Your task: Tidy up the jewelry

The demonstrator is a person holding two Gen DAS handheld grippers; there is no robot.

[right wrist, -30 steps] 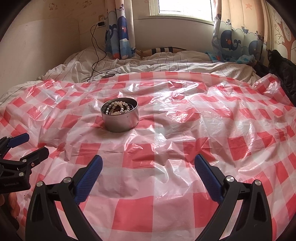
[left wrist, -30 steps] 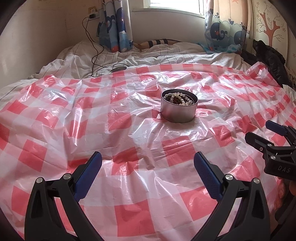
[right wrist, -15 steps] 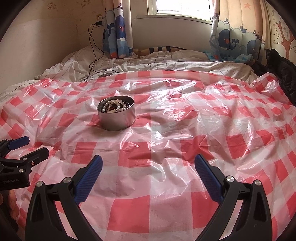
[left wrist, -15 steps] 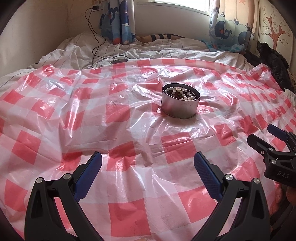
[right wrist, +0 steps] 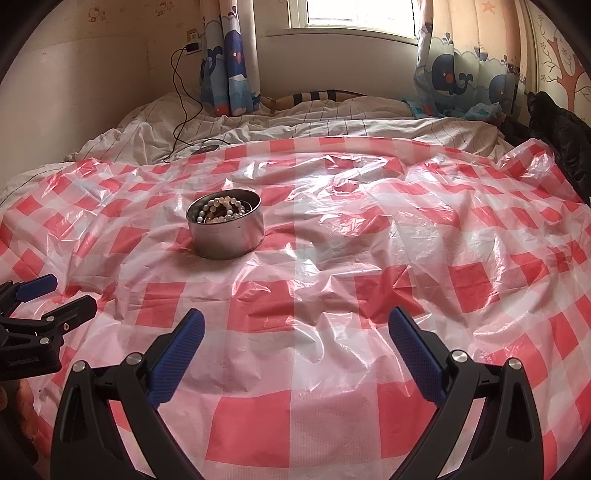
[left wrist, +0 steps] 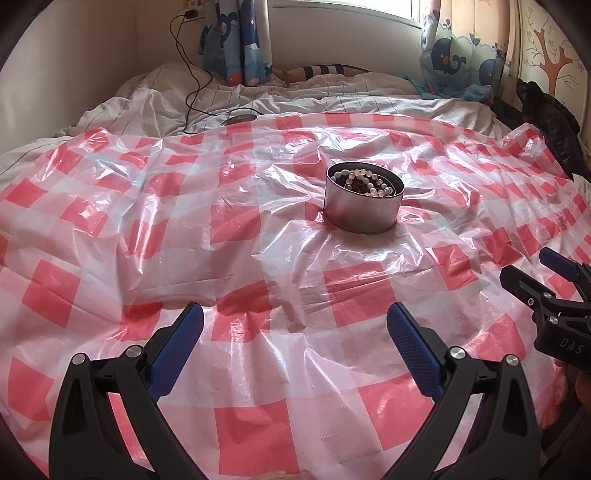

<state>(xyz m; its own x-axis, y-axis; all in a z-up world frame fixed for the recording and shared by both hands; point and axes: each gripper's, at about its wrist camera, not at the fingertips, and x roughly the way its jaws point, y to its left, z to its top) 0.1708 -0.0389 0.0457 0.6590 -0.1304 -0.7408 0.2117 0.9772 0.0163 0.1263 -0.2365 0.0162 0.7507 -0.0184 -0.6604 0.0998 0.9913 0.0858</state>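
Both claws, left claw [left wrist: 294,334] and right claw [right wrist: 296,338], gape wide and empty above the red-and-white checked plastic sheet [left wrist: 236,229], well short of the round silver tin [left wrist: 362,206] of pearl bead bracelets [left wrist: 364,180].

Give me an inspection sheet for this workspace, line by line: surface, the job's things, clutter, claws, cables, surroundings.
Surface: red-and-white checked plastic sheet, wrinkled, spread over a bed.
Job's things: round metal tin standing upright on the sheet, open, holding beaded jewelry.
Clutter: nothing seen on the sheet besides the tin.
Claws: left claw open, empty, short of the tin; right claw open, empty, the tin ahead to its left.
Cables: black cable running from a wall plug down onto the white bedding.
Surroundings: whale-print curtains, window, dark clothing at the right edge.
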